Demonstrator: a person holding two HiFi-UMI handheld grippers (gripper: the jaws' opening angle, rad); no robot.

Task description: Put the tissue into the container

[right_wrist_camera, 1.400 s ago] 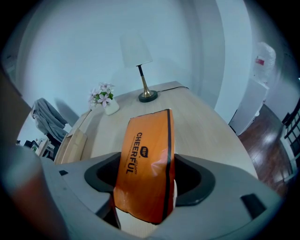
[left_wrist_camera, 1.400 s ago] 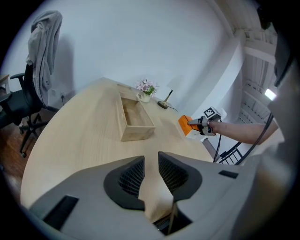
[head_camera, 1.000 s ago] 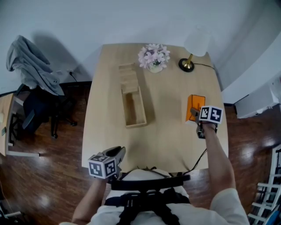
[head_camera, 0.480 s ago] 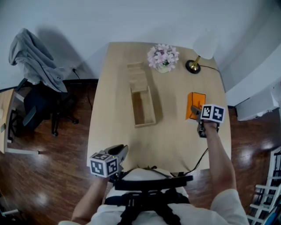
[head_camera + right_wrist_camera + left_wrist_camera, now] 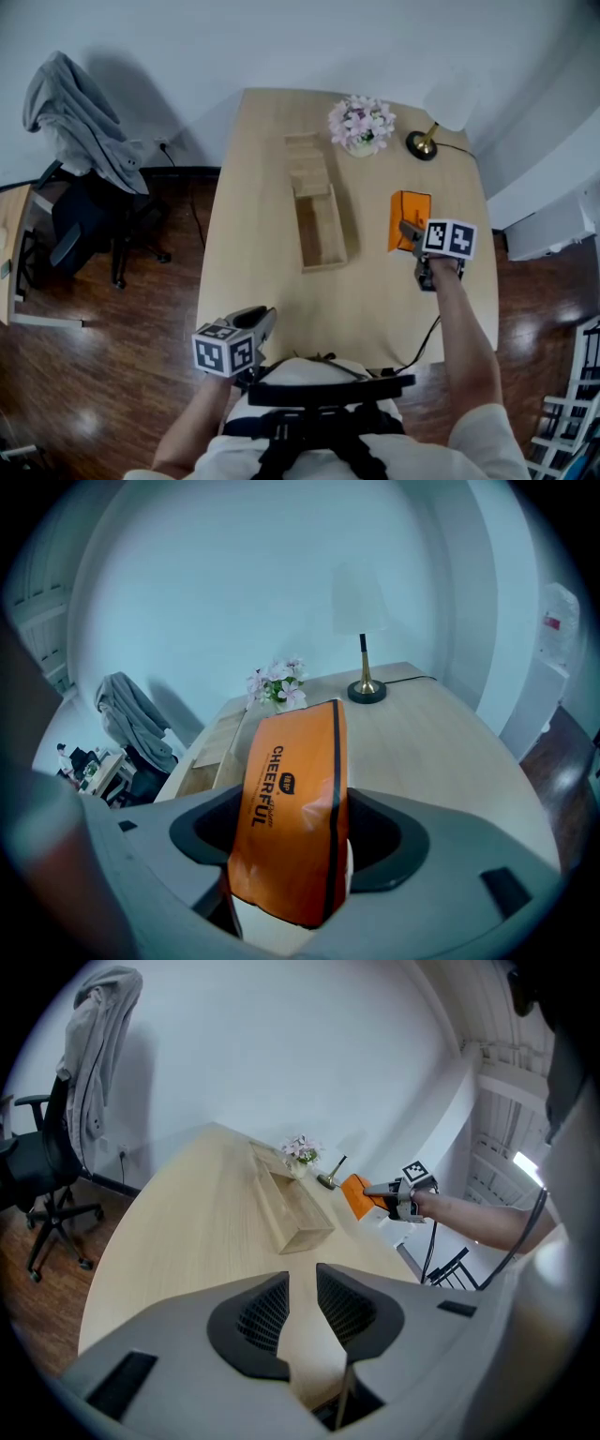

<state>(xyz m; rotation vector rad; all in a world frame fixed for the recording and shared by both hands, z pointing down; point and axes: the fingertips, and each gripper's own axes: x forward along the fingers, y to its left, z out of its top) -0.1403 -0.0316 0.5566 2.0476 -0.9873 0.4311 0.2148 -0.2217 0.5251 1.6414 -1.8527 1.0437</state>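
Note:
My right gripper (image 5: 411,232) is shut on an orange tissue pack (image 5: 410,220), which it holds above the right side of the wooden table (image 5: 253,244). In the right gripper view the pack (image 5: 291,808) stands upright between the jaws and fills the gap. The container is a long open wooden box (image 5: 319,225) in the table's middle, to the left of the pack; the box (image 5: 286,1213) also shows in the left gripper view. My left gripper (image 5: 255,326) hangs at the table's near edge, far from both, with a narrow gap between its jaws and nothing in it.
A vase of pink flowers (image 5: 361,125) and a brass lamp (image 5: 441,108) stand at the table's far end. A cable (image 5: 427,333) runs off the near right edge. An office chair with a grey garment (image 5: 80,122) stands left of the table.
My right gripper has carried the orange pack leftward, closer to the wooden box. The left gripper has stayed by the near edge.

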